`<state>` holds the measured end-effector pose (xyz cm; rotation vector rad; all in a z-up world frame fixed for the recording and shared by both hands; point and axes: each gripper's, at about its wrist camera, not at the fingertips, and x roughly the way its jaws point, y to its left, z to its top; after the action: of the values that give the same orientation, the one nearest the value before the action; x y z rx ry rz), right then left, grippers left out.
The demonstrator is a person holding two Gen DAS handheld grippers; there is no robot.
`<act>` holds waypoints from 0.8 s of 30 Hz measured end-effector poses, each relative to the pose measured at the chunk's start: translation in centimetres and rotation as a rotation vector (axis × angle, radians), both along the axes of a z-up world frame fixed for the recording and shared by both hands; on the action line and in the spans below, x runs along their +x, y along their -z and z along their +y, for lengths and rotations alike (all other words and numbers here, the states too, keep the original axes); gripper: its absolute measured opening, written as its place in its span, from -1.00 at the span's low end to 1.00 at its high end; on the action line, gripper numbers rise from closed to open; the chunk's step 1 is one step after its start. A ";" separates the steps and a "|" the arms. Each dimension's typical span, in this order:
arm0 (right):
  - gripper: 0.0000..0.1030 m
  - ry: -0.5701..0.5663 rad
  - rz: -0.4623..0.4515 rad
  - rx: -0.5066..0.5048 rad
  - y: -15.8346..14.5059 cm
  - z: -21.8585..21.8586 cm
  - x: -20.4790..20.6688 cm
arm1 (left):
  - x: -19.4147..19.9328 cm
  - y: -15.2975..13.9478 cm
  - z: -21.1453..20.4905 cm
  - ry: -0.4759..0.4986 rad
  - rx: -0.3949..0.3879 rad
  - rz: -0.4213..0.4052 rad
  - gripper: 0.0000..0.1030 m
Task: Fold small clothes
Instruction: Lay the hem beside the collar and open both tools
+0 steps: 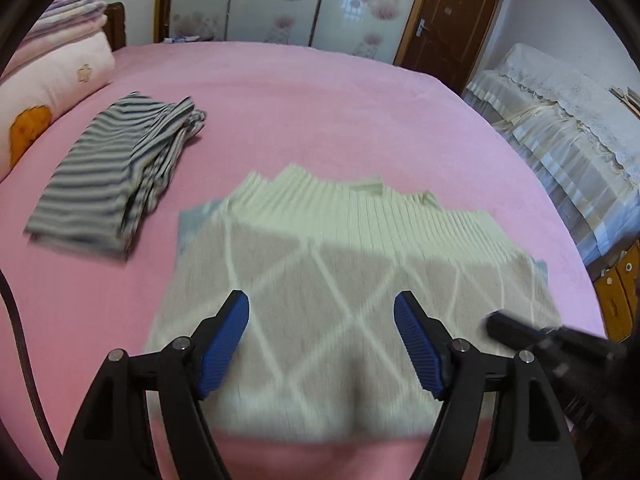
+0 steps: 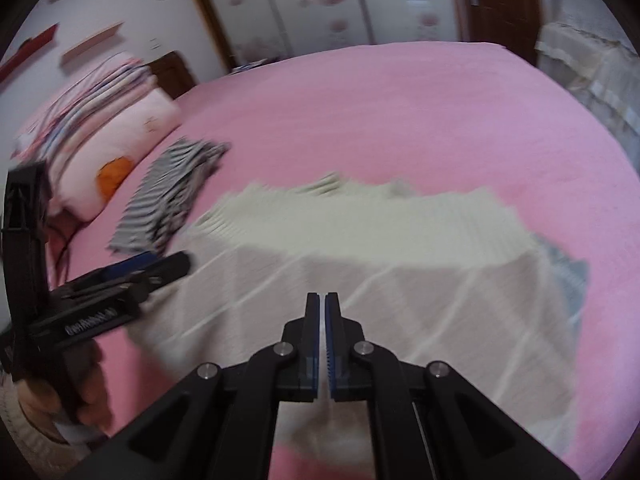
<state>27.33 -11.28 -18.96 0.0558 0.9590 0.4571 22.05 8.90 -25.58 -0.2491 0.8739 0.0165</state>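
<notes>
A pale cream knit sweater [image 1: 320, 248] with a diamond pattern and ribbed top edge lies flat on the pink bed [image 1: 320, 92]. Bits of light blue cloth [image 1: 188, 216] stick out at its sides. My left gripper [image 1: 320, 300] hovers over the sweater's near half, blue pads wide apart and nothing between them. My right gripper [image 2: 322, 296] is over the same sweater [image 2: 360, 240], its jaws shut together with no cloth seen between them. Each gripper shows in the other's view: the right gripper [image 1: 496, 320] at the sweater's right edge, the left gripper [image 2: 176, 264] at its left edge. Both views are motion-blurred.
A folded grey-and-white striped garment [image 1: 116, 176] lies left of the sweater. Pillows [image 1: 52, 84] and stacked blankets [image 1: 72, 12] sit at the bed's left end. Lace-covered furniture [image 1: 560, 128] stands to the right, a wardrobe [image 1: 280, 0] and door [image 1: 452, 20] behind. A dark cable [image 1: 24, 340] runs at the left.
</notes>
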 end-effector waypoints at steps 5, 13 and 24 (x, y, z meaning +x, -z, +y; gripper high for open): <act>-0.95 -0.007 0.048 -0.084 4.8 2.1 -2.9 | -2.8 4.0 -1.2 -0.022 0.085 0.060 0.40; -1.00 0.149 0.017 -0.106 5.4 -8.3 -3.9 | -4.3 5.4 3.9 -0.111 0.069 0.065 0.31; -1.00 0.330 0.018 -0.168 6.2 -16.3 -5.1 | -4.7 6.5 4.9 -0.126 0.059 0.065 0.22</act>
<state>22.26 -27.54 -25.13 0.0647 0.9807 0.0720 17.35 13.81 -32.07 -0.2488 0.9199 0.1683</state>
